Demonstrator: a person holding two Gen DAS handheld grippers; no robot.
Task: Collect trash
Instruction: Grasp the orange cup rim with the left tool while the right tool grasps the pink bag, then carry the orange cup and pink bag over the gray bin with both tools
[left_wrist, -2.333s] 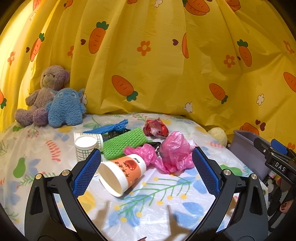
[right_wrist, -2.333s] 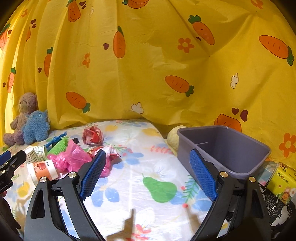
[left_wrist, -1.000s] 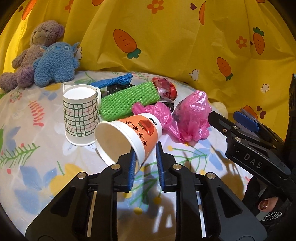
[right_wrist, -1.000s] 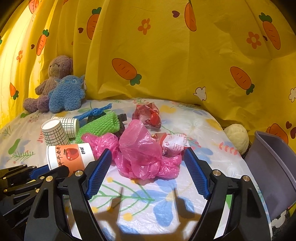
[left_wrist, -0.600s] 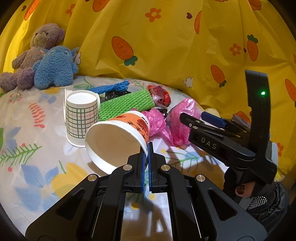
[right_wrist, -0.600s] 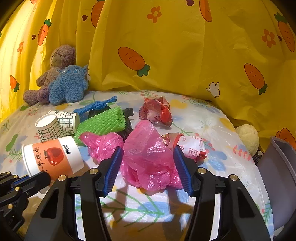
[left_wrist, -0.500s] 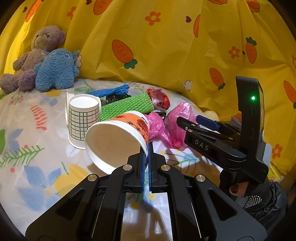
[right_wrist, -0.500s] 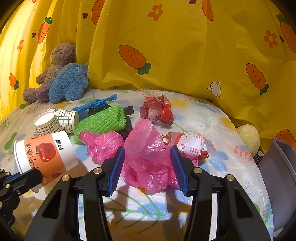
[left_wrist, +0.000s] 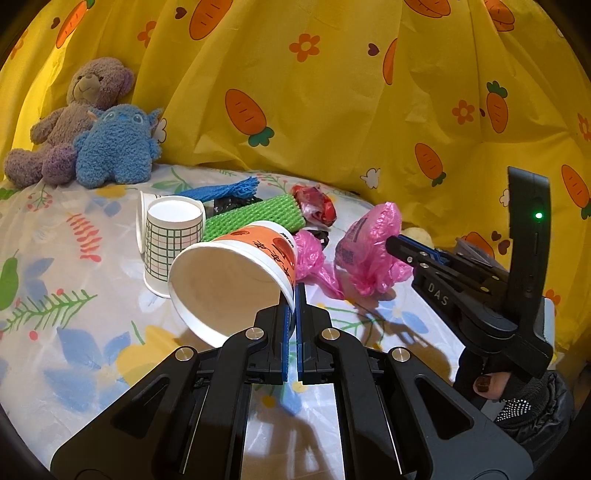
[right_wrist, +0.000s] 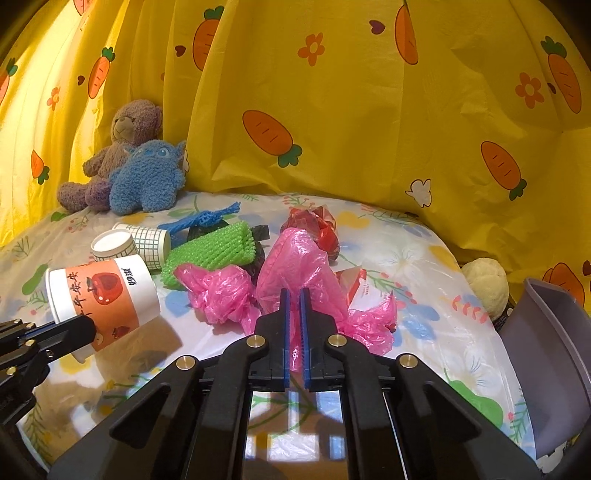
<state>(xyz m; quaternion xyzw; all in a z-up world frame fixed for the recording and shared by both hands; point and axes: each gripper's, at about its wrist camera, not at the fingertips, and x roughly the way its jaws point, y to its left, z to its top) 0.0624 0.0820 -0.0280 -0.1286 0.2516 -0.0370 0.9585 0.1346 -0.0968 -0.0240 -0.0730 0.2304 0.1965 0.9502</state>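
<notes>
Gripping Two Trash Items at the Near Edge of the Pile

Left hand-held gripper: both blue ribbed pads are closed on the rim wall of the orange paper cup, one pad inside the mouth and one outside. The cup is tilted, its open white mouth turned toward the camera and its base pointing away. The band is smooth printed paper showing a red apple.

Right hand-held gripper: the jaws have just been closing, and a fold of the pink plastic bag is pinched between the pads. The film is thin, glossy and crumpled. It rises in a peak ahead of the fingertips and trails onto the worktop, which carries a slick floral cover.

Directly beside the held bag:
- a second crumpled pink bag to its left;
- a white and red wrapper to its right.

Behind these:
- a green foam net sleeve, tubular with an open mesh;
- two grid-printed paper cups, one lying on its side;
- a blue foam net;
- a crumpled red plastic wrapper.

At the right edge stands a grey plastic bin, with a pale yellow plush ball just beyond it.

At the back, a brown teddy bear and a blue plush toy lean against the yellow carrot-print curtain.
</notes>
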